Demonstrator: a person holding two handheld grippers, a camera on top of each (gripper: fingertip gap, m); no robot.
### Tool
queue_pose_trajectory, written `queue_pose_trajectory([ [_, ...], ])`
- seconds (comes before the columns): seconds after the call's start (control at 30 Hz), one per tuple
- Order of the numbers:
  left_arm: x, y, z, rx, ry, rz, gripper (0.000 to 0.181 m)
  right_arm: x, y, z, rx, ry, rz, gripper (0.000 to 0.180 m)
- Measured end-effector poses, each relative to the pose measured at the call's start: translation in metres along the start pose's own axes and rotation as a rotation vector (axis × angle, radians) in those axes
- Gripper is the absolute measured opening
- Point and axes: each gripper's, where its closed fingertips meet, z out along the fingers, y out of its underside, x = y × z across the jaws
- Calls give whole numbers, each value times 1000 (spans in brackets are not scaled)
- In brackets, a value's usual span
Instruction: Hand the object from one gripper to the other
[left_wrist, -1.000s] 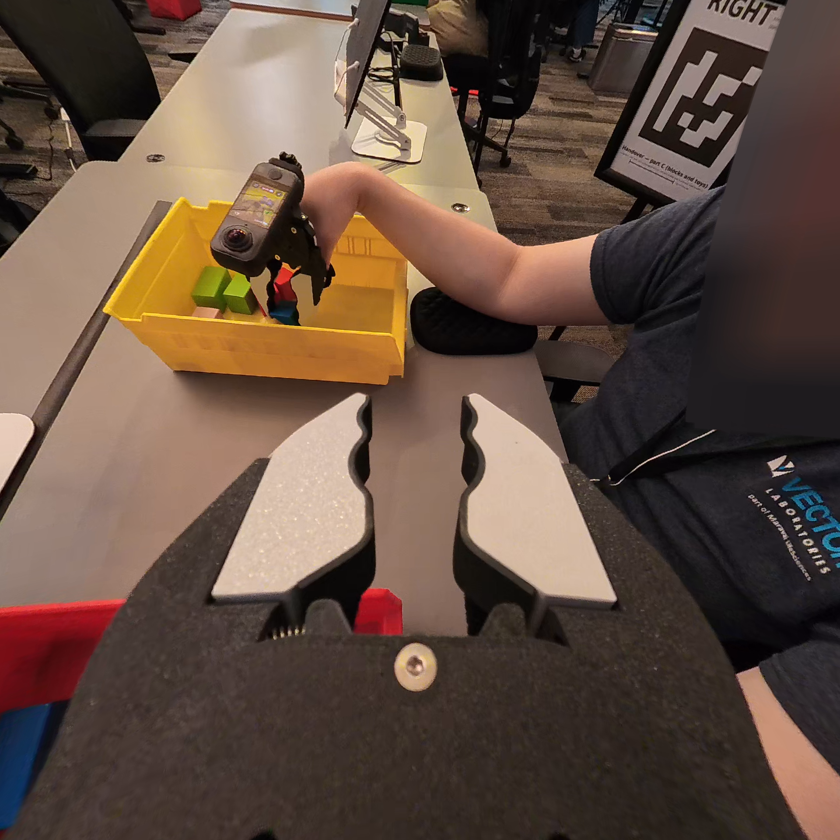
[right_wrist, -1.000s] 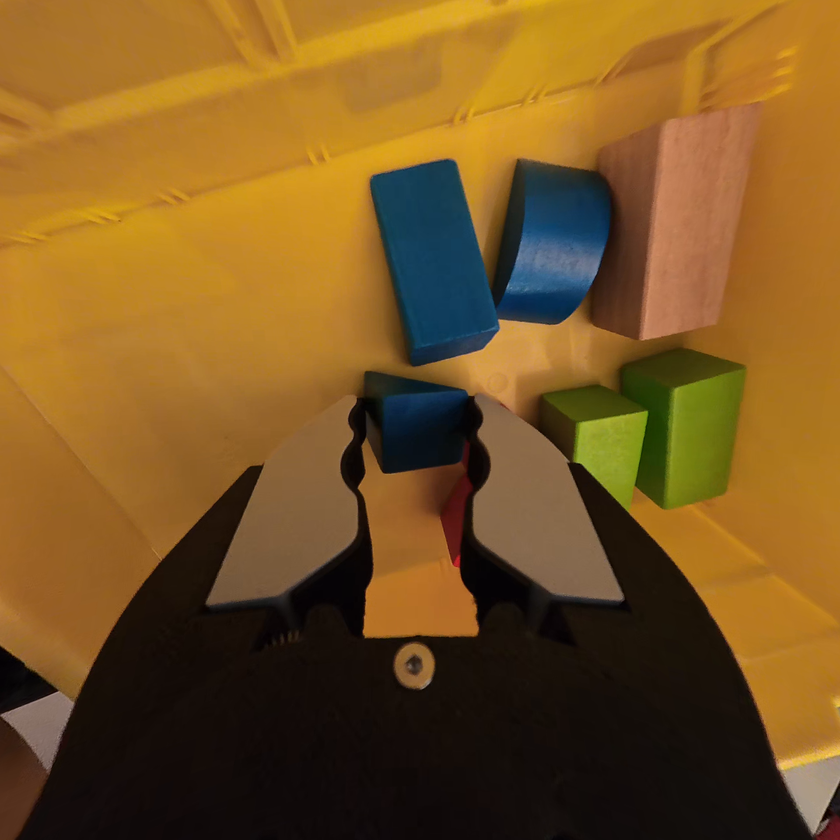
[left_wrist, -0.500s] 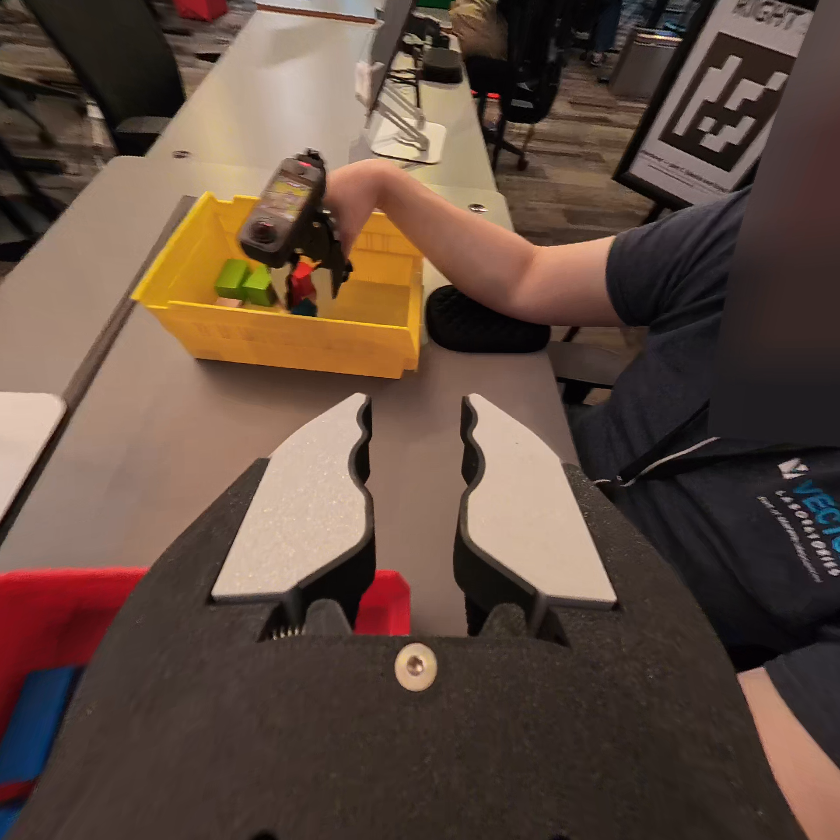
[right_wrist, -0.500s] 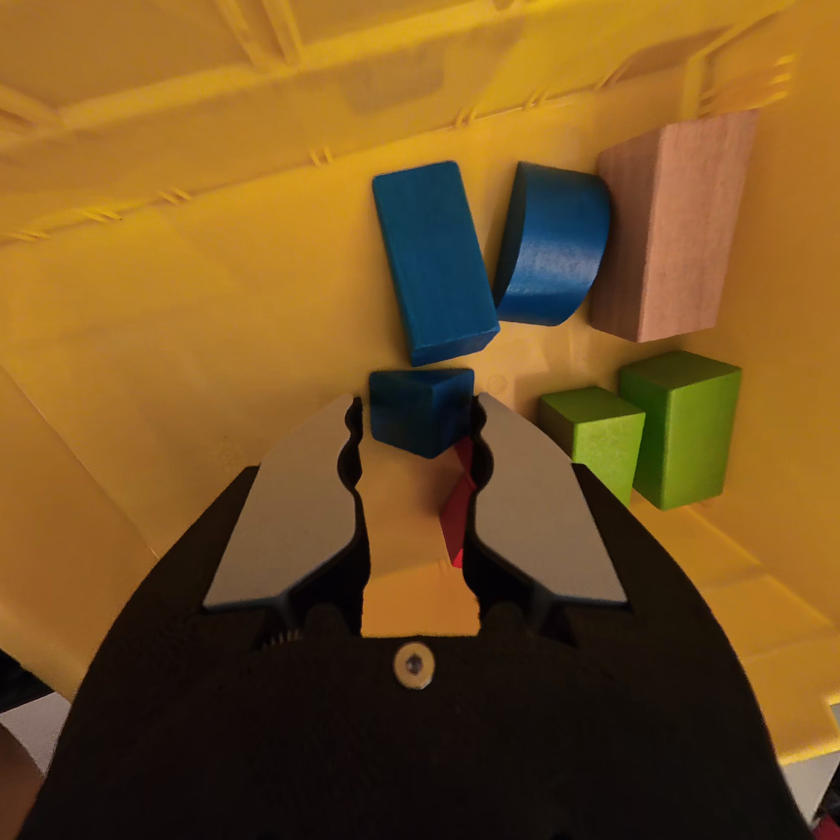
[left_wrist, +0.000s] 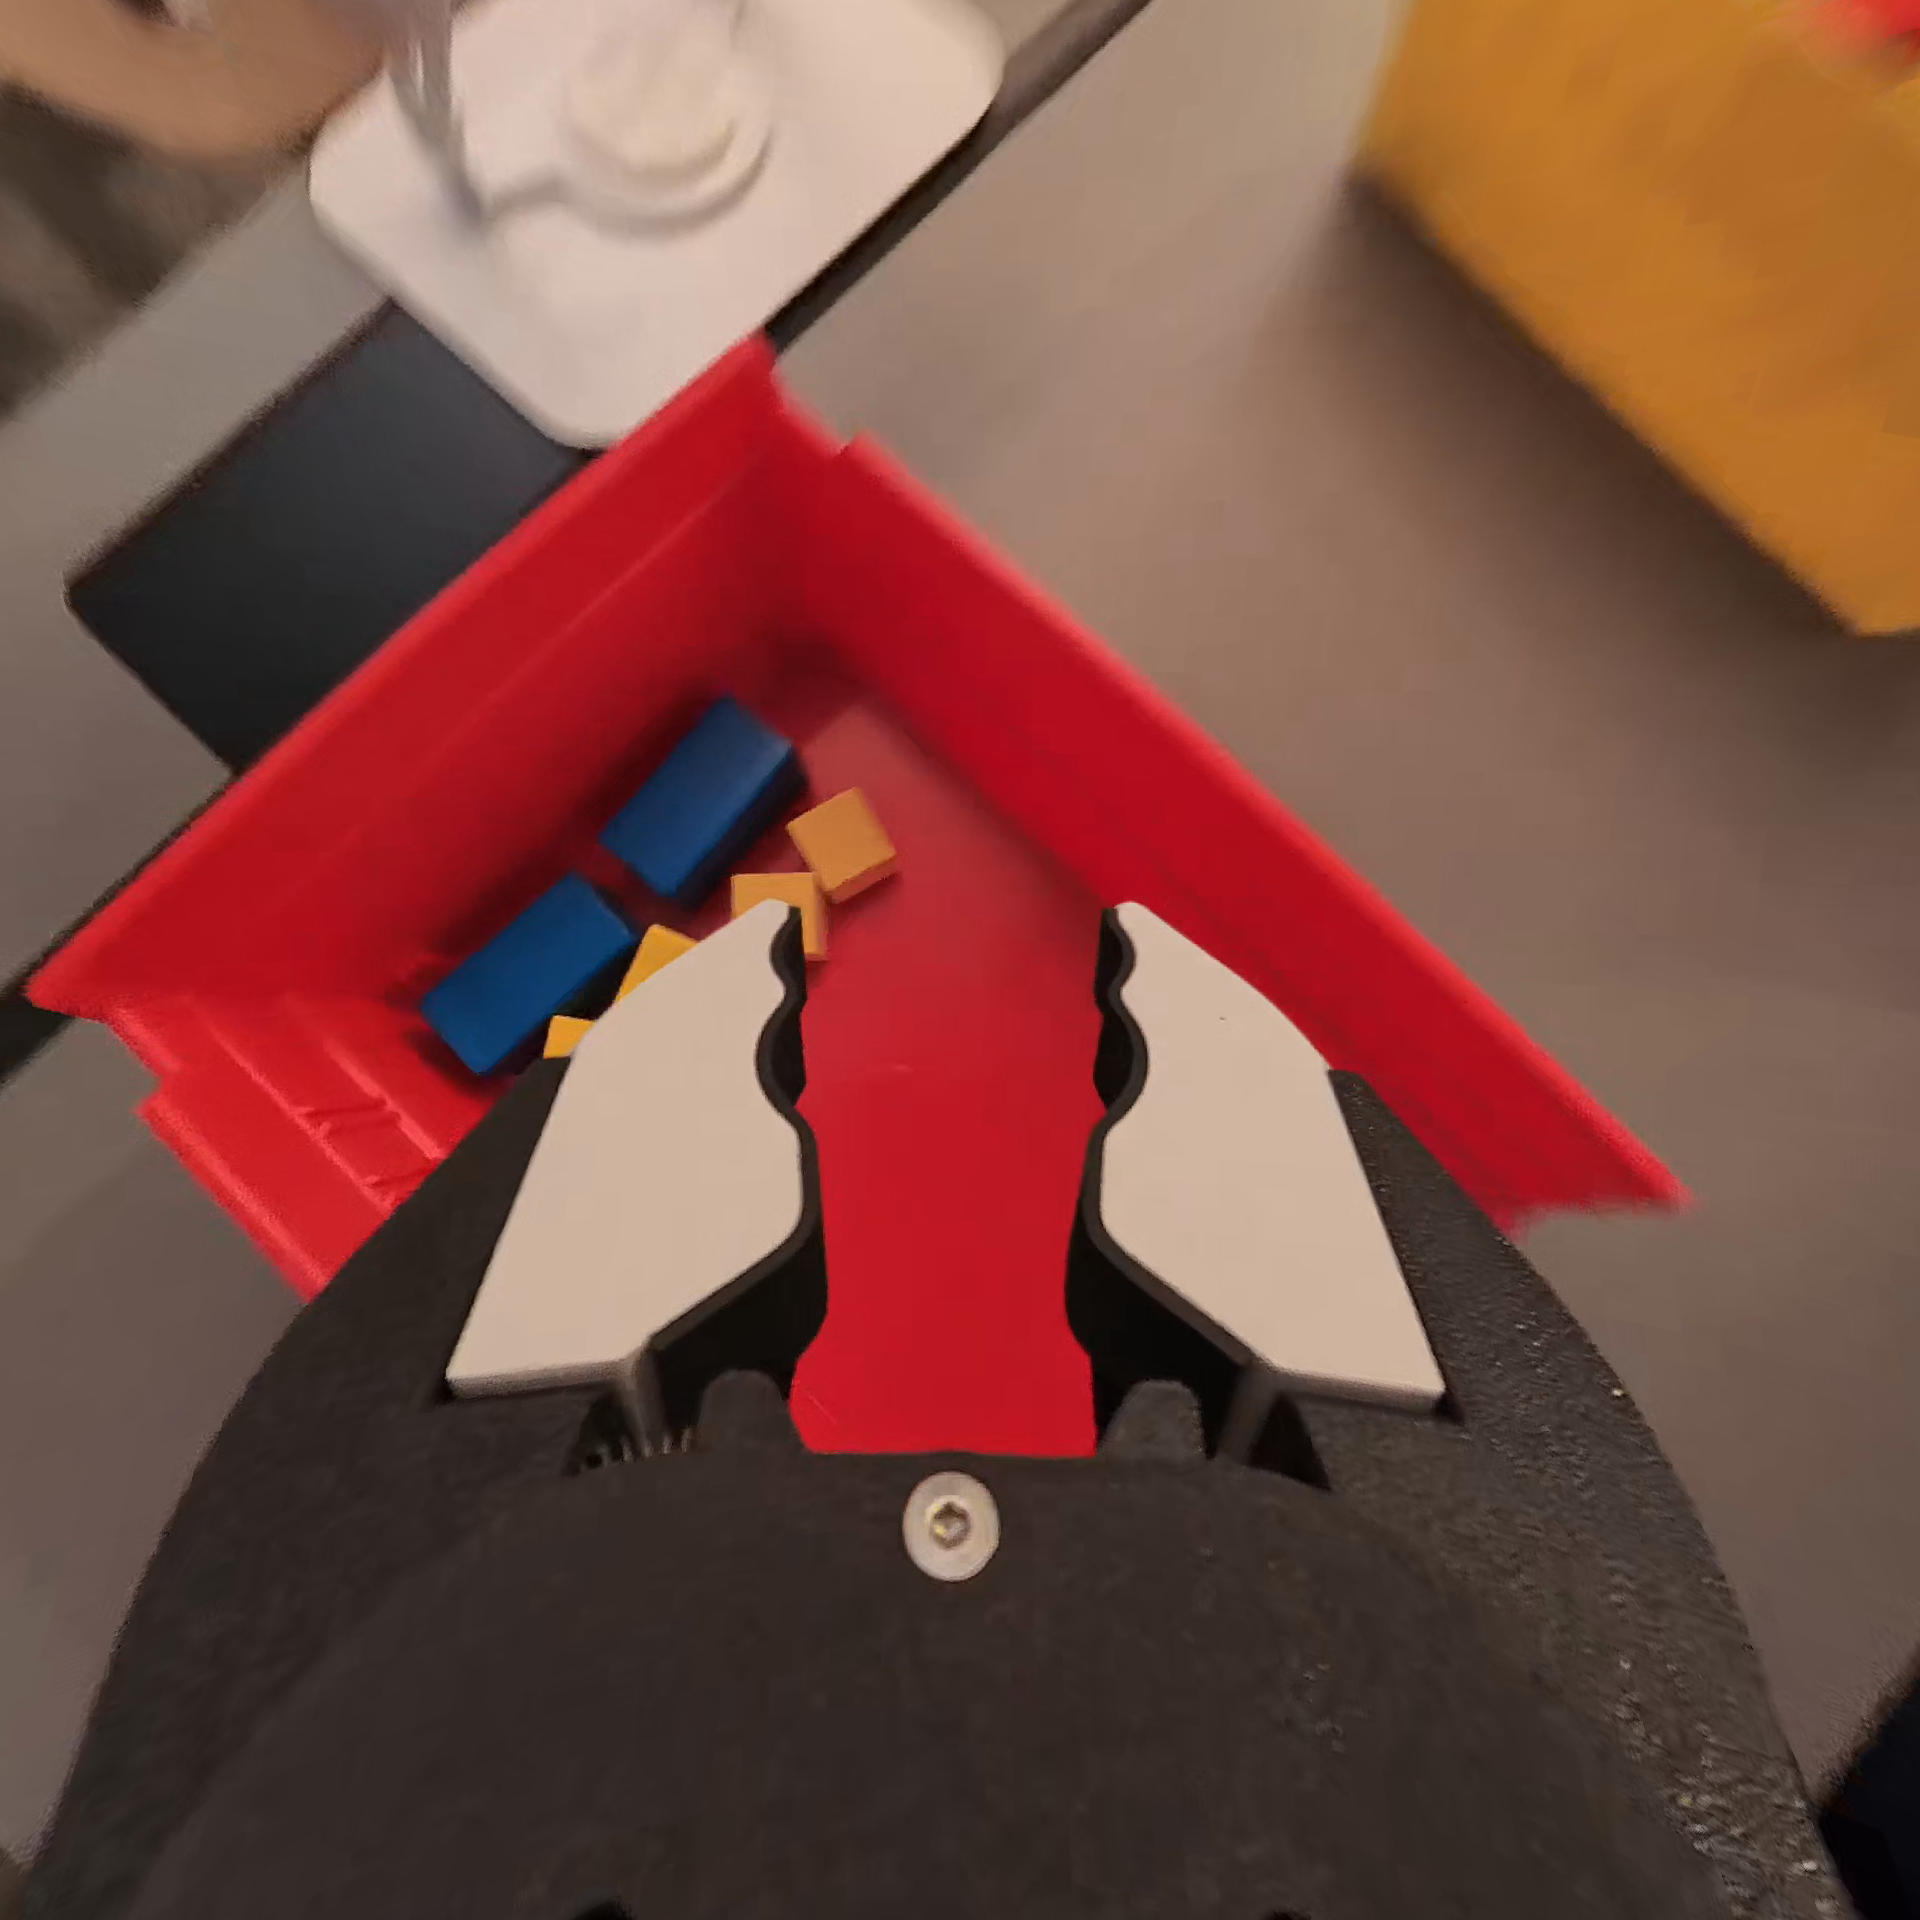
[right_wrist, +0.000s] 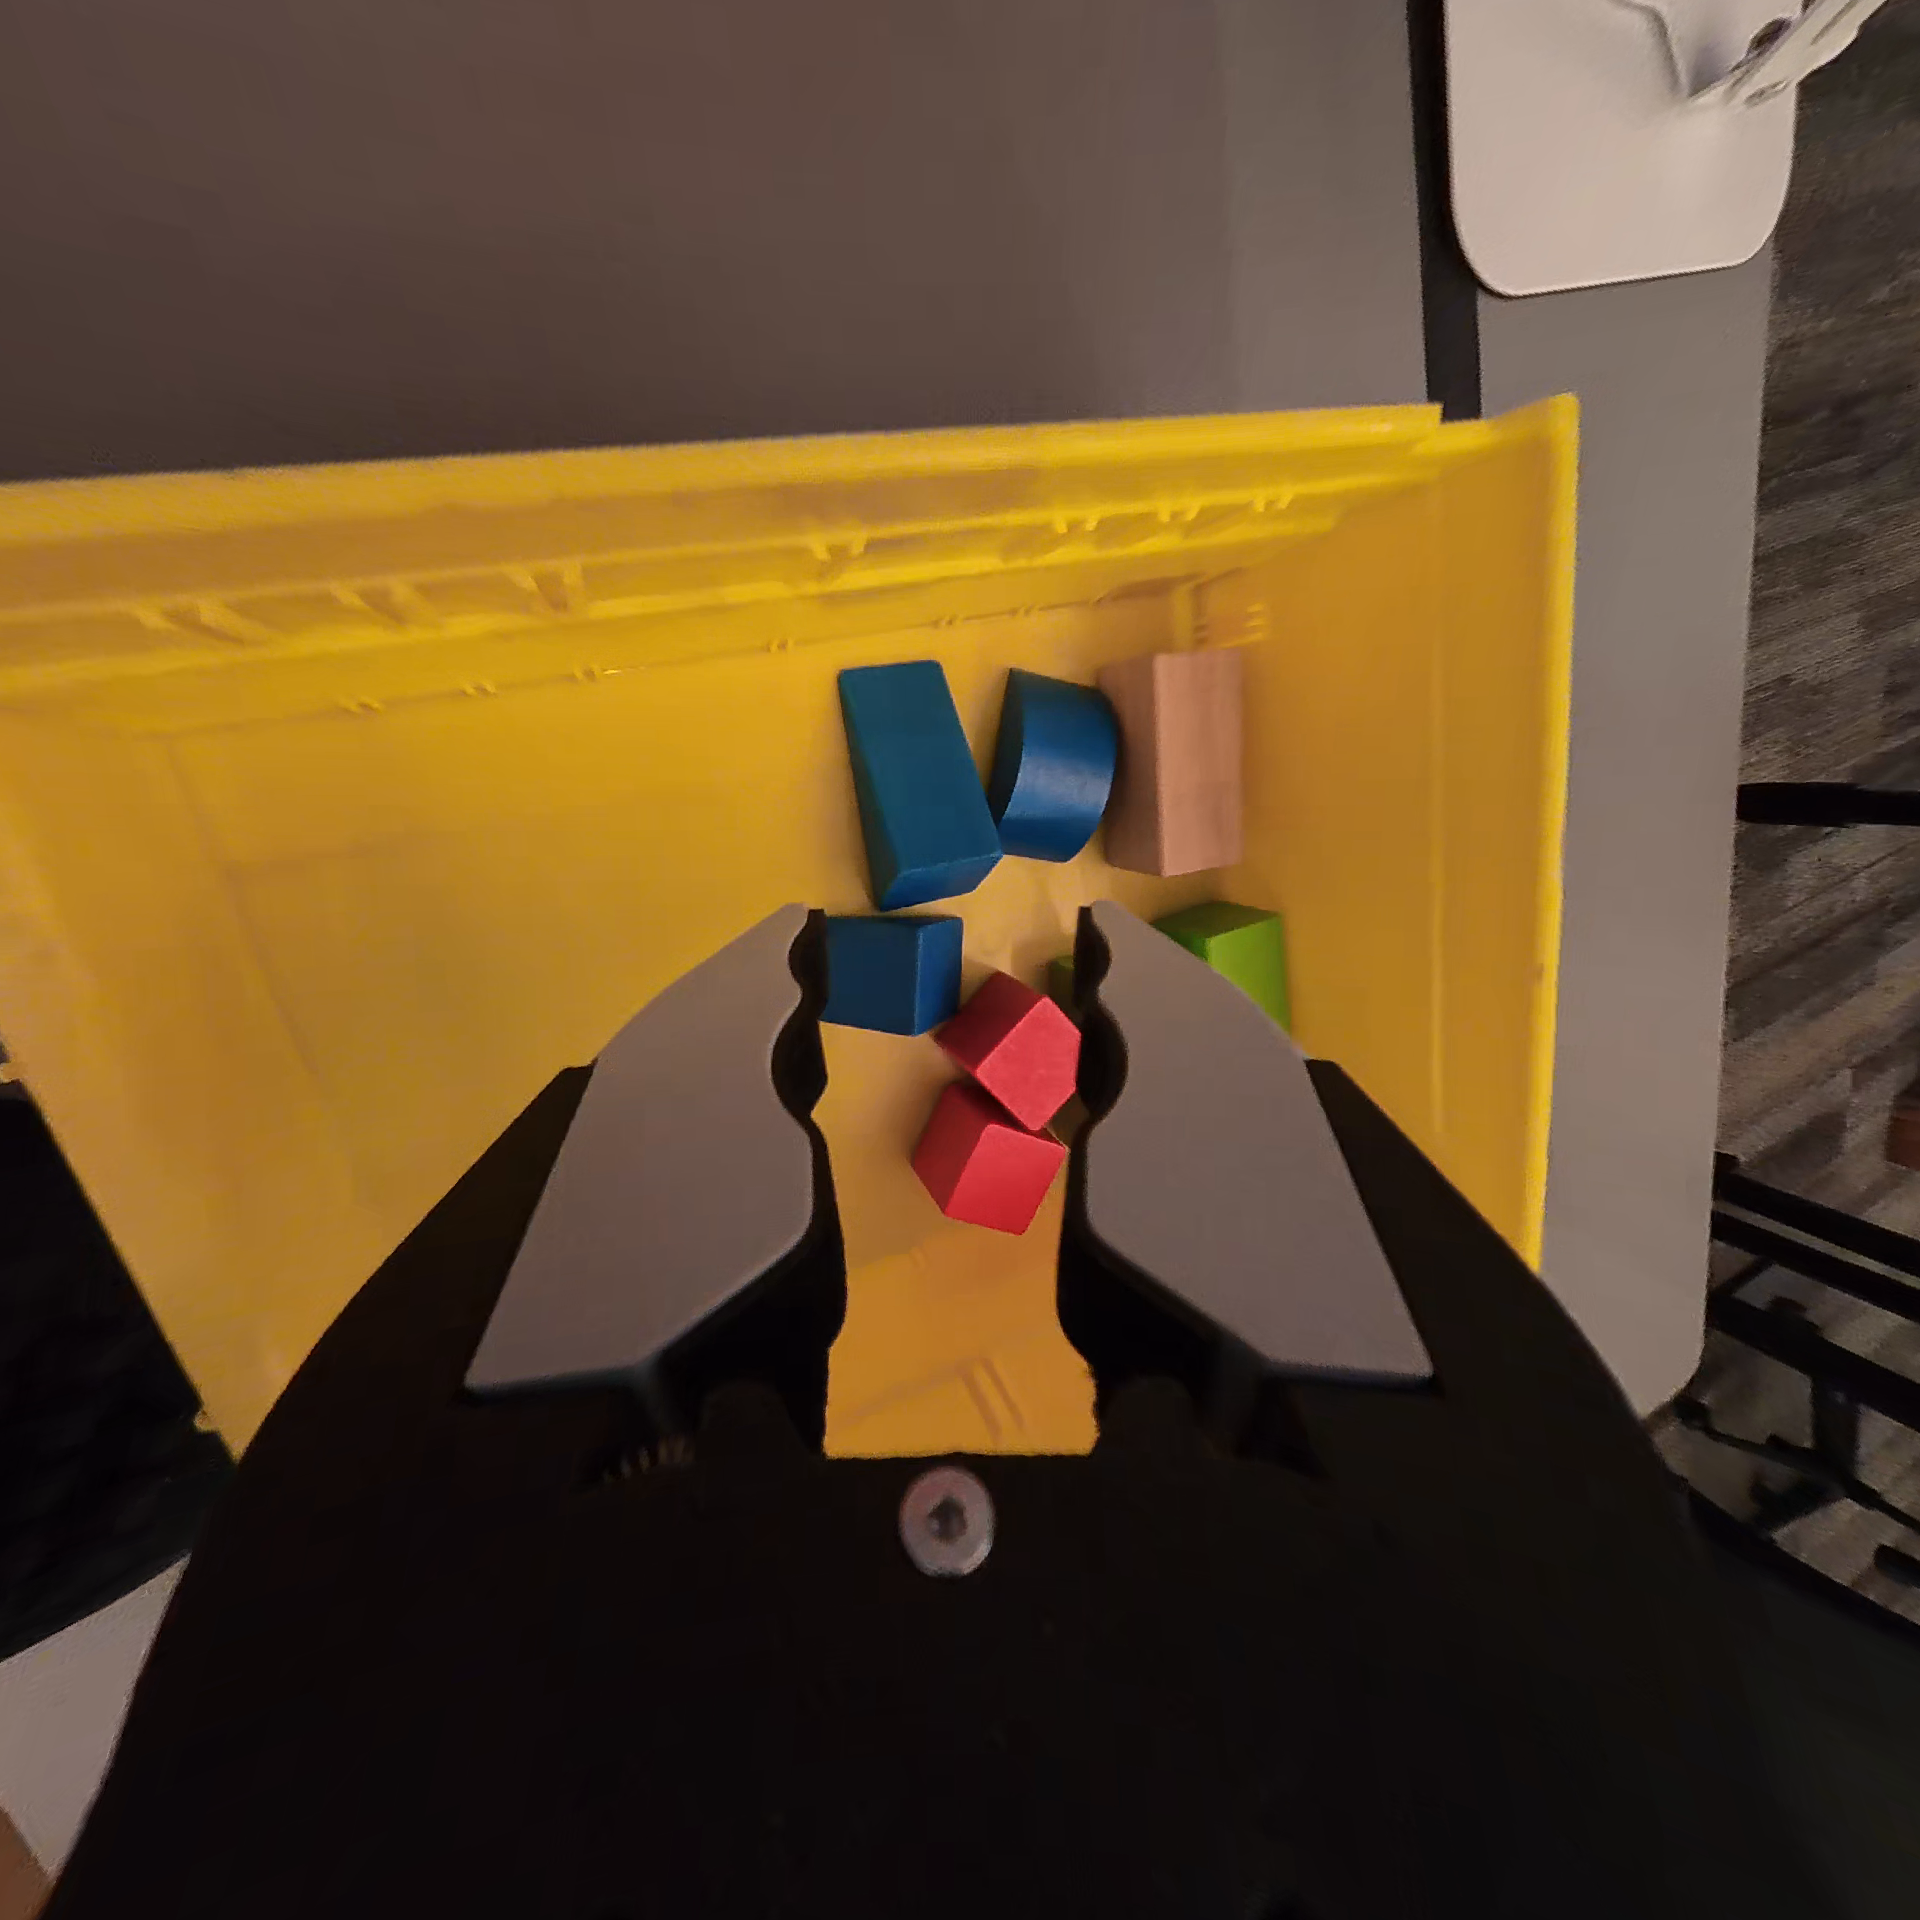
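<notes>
In the right wrist view my right gripper (right_wrist: 945, 914) is open and empty, held above the yellow bin (right_wrist: 520, 644). A small blue block (right_wrist: 888, 971) lies on the bin floor just beside the left fingertip. Two red cubes (right_wrist: 1013, 1044) lie below the gap between the fingers. In the left wrist view my left gripper (left_wrist: 948, 920) is open and empty, pointing down into a red bin (left_wrist: 1143, 727). Two blue blocks (left_wrist: 696, 800) and several small orange blocks (left_wrist: 844, 842) lie in its far corner, partly hidden by the left finger.
The yellow bin also holds a long blue block (right_wrist: 914, 779), a blue half-round (right_wrist: 1055, 774), a wooden block (right_wrist: 1174, 764) and green blocks (right_wrist: 1236, 951). A white stand base (right_wrist: 1610, 156) sits beyond it. In the left wrist view the yellow bin (left_wrist: 1662, 312) is at the upper right.
My right gripper has risen out of the yellow bin and opened wider; the small blue block stays on the bin floor. My left gripper has swung down over the red bin and opened wider.
</notes>
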Motion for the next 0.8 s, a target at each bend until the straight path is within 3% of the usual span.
queue_pose_trajectory([
  [0.27, -30, 26, 81, -192, -155, -4, 45, -3, -5, -5, 14, 1, -18, 47],
  [0.53, -40, 38, 105, -250, -212, 15, 56, -5, 1, 1, -15, -21, -10, 47],
  [0.8, -40, 46, 115, -273, -189, 7, 42, -7, 2, 2, -21, -30, -9, 46],
])
